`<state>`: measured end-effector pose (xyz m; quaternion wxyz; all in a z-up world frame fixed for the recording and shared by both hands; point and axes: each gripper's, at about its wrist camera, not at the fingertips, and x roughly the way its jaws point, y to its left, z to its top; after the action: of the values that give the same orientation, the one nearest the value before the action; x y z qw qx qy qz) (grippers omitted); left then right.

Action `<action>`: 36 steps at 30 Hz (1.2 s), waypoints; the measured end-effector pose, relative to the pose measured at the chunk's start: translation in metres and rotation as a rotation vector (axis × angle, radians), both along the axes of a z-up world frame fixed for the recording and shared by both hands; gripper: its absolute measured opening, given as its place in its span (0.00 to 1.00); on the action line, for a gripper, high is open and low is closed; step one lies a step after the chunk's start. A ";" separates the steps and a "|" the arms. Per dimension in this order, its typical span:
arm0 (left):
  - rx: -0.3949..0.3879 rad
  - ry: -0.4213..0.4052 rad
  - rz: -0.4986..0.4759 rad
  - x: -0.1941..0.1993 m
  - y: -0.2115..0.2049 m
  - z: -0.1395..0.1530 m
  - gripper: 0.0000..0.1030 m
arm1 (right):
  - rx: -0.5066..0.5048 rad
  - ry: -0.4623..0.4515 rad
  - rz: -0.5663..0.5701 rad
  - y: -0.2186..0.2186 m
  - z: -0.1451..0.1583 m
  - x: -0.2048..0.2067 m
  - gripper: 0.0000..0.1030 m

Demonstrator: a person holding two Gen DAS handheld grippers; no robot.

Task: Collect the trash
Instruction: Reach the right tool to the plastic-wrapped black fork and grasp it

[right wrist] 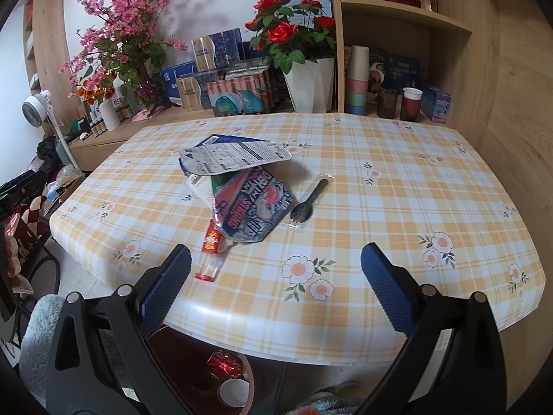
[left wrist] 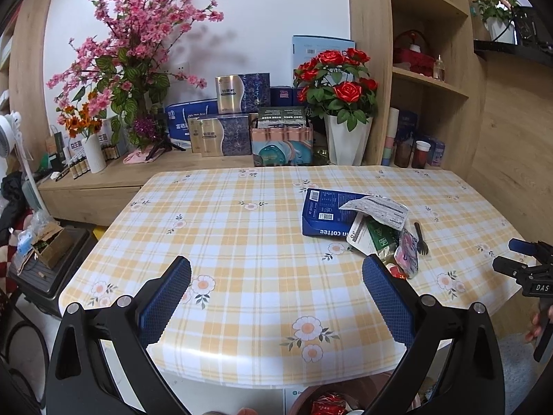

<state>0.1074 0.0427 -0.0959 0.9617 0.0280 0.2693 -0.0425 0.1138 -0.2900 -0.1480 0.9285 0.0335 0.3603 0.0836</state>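
Observation:
A heap of trash lies on the yellow checked table (right wrist: 380,180): a blue coffee box (left wrist: 321,214), a silver wrapper (right wrist: 238,155) on top of it, a printed blue-pink pouch (right wrist: 255,204), a small red-labelled tube (right wrist: 210,250) and a black spork (right wrist: 307,200) in clear film. Under the table's near edge stands a brown bin (right wrist: 166,352) holding a red foil wrapper (right wrist: 224,363) and a white cup (right wrist: 235,390). My left gripper (left wrist: 276,276) is open and empty, to the left of the heap. My right gripper (right wrist: 276,263) is open and empty, just short of the tube.
Behind the table a low wooden ledge (left wrist: 114,173) carries pink blossoms (left wrist: 138,45), red roses in a white pot (left wrist: 342,103) and stacked boxes (left wrist: 224,131). Shelves (right wrist: 397,17) with cups stand at the right. A white fan (right wrist: 38,107) and floor clutter are at the left.

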 end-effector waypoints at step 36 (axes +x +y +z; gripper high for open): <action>-0.041 0.128 -0.008 0.099 -0.020 -0.059 0.94 | -0.069 0.201 -0.100 -0.018 -0.082 0.171 0.58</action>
<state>0.2068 0.0228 -0.1552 0.9427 0.0065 0.3292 -0.0539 0.2853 -0.3078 -0.2301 0.8913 0.0278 0.4521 0.0209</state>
